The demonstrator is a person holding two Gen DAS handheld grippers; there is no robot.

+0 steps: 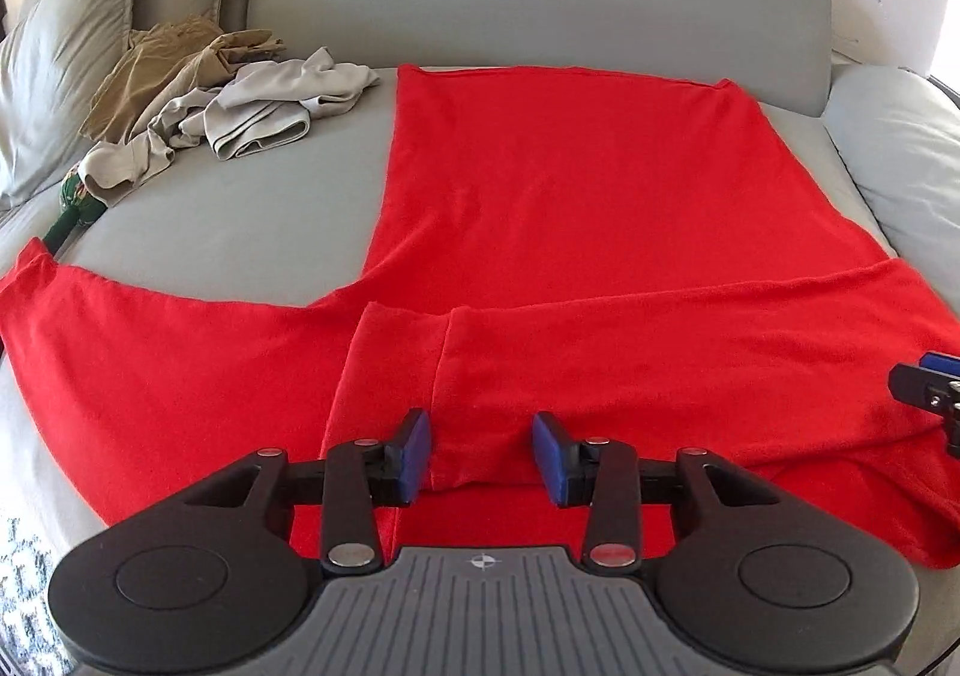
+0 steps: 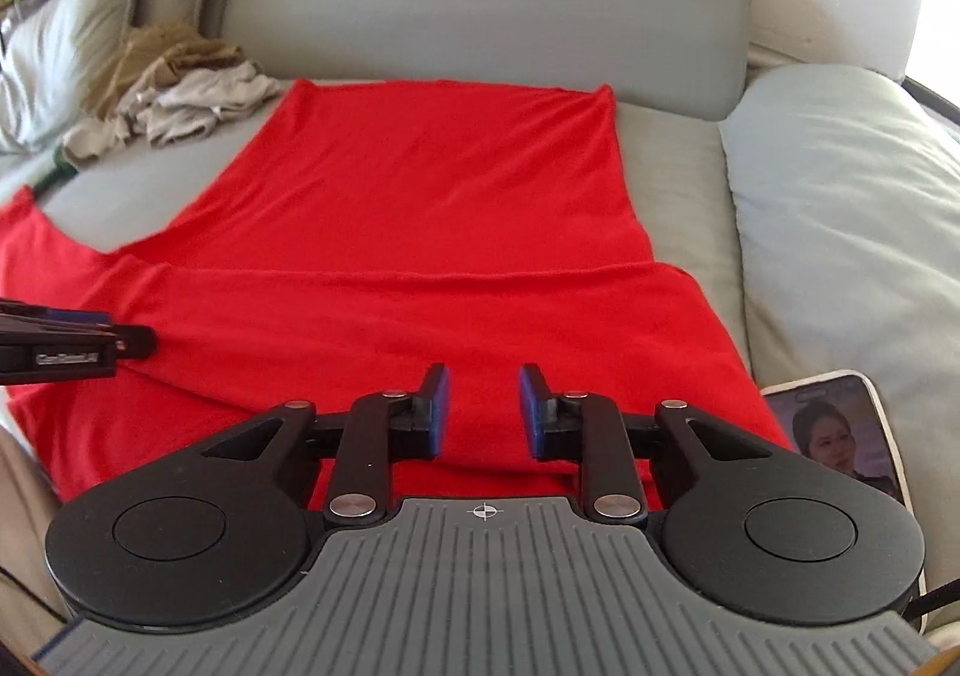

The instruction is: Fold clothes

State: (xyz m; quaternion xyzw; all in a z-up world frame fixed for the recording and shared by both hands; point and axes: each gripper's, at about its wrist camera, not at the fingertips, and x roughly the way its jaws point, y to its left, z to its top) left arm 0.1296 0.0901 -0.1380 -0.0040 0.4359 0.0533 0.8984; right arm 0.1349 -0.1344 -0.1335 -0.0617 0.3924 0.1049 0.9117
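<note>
while one sleeve of the red shirt [image 1: 570, 184] lies folded ahead of the part-open, empty left gripper [image 1: 482, 457] and right gripper [image 2: 483, 412], the other sleeve and the pile of clothes [image 1: 198, 93] far ahead to the left remain unfolded.

Pretty bright daylight coming in from the right, blown out at that edge. Heavy fisheye bending along the borders. The crumpled beige clothes pile [image 2: 180, 99] is motion-smeared in the right wrist view.

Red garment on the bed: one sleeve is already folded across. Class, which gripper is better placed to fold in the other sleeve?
Probably the left gripper. The unfolded sleeve of the red garment stretches out on its side. The right gripper is by the phone, over the folded side.
</note>
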